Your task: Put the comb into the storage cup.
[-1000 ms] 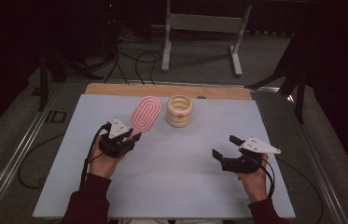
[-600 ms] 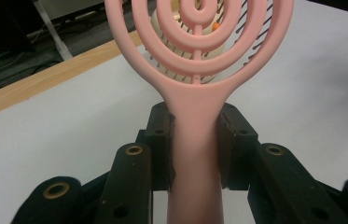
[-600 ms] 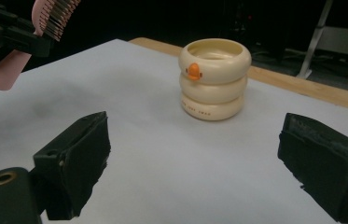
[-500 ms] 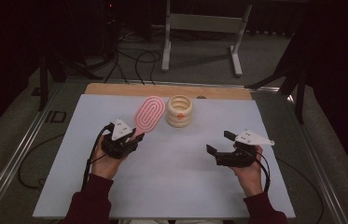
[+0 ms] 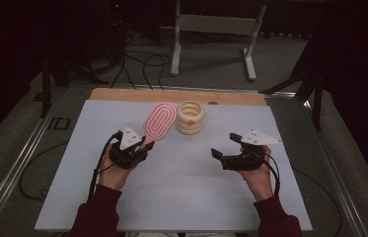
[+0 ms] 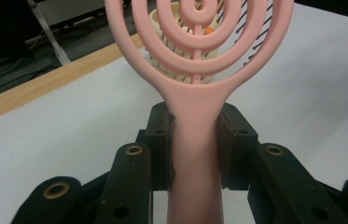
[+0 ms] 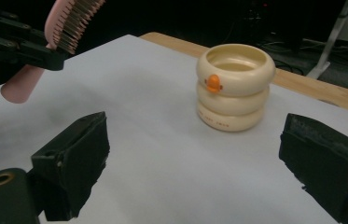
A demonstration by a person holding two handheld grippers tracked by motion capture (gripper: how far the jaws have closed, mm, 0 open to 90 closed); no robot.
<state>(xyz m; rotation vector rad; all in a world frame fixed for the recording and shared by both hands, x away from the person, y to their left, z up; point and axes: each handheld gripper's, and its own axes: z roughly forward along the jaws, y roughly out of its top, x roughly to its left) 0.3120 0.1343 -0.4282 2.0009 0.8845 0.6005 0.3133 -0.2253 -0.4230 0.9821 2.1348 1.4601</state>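
Note:
A pink hairbrush (image 5: 159,121) with a ringed head is held by its handle in my left gripper (image 5: 141,149), which is shut on it; the left gripper view shows both jaws pressed on the pink handle (image 6: 195,140). The brush head tilts up toward a cream ribbed cup (image 5: 190,117) with an orange spot, standing upright at the far middle of the white mat. My right gripper (image 5: 222,151) hovers open at the right, its jaws wide apart, aimed at the cup (image 7: 233,85). The right gripper view also catches the brush (image 7: 69,21) at upper left.
The white mat (image 5: 181,197) covers the table, with a wooden strip (image 5: 137,94) along its far edge. Metal rails run along both table sides. Behind stand a white frame (image 5: 216,29) and cables on the floor.
My right gripper has moved left toward the middle of the mat and faces the cup more directly. The left gripper and brush have barely shifted.

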